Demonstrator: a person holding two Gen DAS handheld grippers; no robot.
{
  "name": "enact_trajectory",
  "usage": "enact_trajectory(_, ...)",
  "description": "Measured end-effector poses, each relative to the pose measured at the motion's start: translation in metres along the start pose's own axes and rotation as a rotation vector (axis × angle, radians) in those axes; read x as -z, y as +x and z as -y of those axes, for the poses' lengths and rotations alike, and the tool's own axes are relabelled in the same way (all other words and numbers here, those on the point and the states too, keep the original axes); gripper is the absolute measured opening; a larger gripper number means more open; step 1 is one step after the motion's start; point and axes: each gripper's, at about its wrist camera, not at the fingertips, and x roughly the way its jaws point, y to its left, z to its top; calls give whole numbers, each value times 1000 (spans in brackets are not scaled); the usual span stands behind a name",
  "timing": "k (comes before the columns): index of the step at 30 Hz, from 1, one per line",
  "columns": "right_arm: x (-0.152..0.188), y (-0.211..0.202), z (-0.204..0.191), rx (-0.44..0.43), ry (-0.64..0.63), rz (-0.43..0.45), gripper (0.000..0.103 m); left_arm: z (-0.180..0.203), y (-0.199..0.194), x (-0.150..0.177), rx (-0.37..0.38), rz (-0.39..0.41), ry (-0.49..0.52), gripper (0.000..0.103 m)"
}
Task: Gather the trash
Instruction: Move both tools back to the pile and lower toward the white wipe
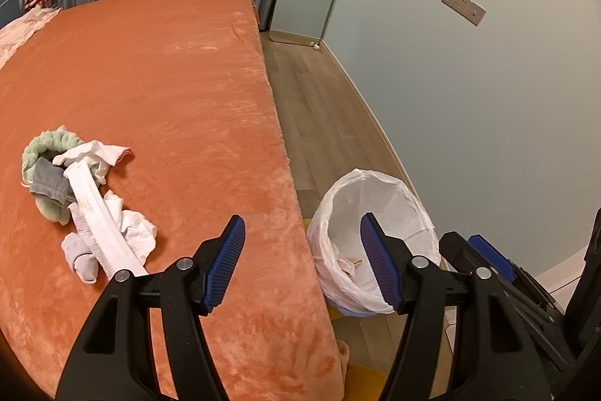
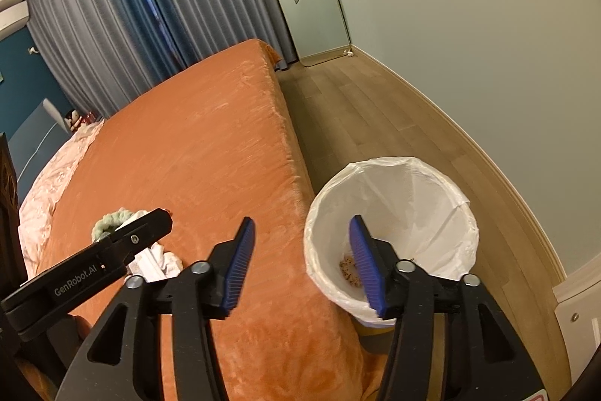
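Orange plush bedspread (image 1: 157, 93), crumpled, perhaps paper, tissue (image 1: 137, 232)

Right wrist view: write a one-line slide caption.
Open right gripper above the orange bed edge, beside a lined trash bin.

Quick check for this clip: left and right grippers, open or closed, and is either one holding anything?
Left gripper: open, nothing between the jaws.
Right gripper: open, holding nothing.

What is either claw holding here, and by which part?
Nothing. The left claw and right claw both stand open with bare pads; the pile lies untouched on the bed, beside the bin.
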Motion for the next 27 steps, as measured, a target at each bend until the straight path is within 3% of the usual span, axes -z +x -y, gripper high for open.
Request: enact_trajectory(27, 63, 40, -126, -89, -193, -141, 55, -156, -33, 31, -179, 7, -205, 66)
